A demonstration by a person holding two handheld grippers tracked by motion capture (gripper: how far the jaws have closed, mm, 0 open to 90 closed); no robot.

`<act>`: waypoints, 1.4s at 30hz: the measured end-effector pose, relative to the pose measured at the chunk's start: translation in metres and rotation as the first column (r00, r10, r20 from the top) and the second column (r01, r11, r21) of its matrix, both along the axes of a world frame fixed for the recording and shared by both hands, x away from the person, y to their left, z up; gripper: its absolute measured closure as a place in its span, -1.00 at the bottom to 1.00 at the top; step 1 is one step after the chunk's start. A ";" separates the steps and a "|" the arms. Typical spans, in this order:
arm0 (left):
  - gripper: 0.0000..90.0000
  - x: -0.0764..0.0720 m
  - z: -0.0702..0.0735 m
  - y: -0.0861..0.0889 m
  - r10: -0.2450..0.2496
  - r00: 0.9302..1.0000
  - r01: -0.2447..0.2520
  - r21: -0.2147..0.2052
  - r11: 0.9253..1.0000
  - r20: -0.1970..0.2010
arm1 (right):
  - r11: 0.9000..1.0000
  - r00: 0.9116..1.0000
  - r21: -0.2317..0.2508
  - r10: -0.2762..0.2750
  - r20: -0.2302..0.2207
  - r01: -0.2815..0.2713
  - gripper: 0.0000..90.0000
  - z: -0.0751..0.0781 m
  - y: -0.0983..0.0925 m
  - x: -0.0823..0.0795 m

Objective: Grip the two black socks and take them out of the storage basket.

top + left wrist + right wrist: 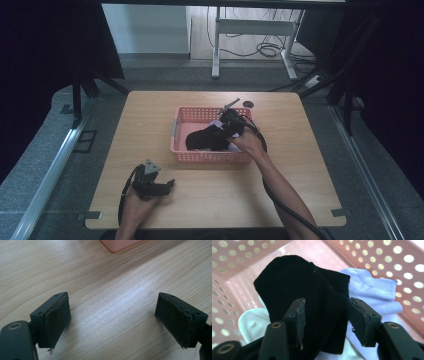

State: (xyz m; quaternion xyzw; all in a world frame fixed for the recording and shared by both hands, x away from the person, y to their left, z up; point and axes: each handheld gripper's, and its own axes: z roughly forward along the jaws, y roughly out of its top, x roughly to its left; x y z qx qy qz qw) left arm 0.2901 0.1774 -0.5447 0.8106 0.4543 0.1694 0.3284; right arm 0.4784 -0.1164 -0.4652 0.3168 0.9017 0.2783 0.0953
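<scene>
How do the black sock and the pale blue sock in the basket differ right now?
The black sock lies on top, between the right gripper and its jaws; the pale blue sock lies beneath and beside it, outside the jaws. The black one is dark and smooth-looking; the blue one is light with a ribbed knit. Both lie inside the pink basket.

Left gripper [112,322] poised just above the desk [105,277], its two black jaws spread wide with bare wood grain between them; worn pads [58,320] face inward; a pink basket [120,243] corner sits at the frame's top edge.
</scene>
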 end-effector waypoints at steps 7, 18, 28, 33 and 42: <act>-0.71 0.000 0.000 0.000 -0.001 1.000 0.001 0.001 1.000 0.000 | 0.999 1.000 -0.046 0.004 0.014 -0.003 0.66 -0.004 0.006 0.005; -0.71 0.000 0.000 0.000 -0.001 1.000 0.001 0.001 1.000 0.000 | 0.999 1.000 0.035 0.019 0.020 -0.019 0.88 0.018 0.000 0.000; -0.71 0.000 0.000 0.000 -0.001 1.000 0.001 0.000 1.000 0.001 | 0.993 0.998 0.112 0.036 0.046 -0.041 0.88 0.057 -0.005 -0.005; -0.71 0.000 0.000 0.000 -0.001 1.000 0.001 0.001 1.000 0.000 | 0.988 0.997 0.145 0.036 0.066 -0.045 0.88 0.081 -0.010 -0.008; -0.71 0.000 0.000 0.000 0.001 1.000 -0.001 -0.002 1.000 0.004 | 0.989 0.994 0.140 0.030 0.109 -0.045 0.88 0.118 -0.017 -0.015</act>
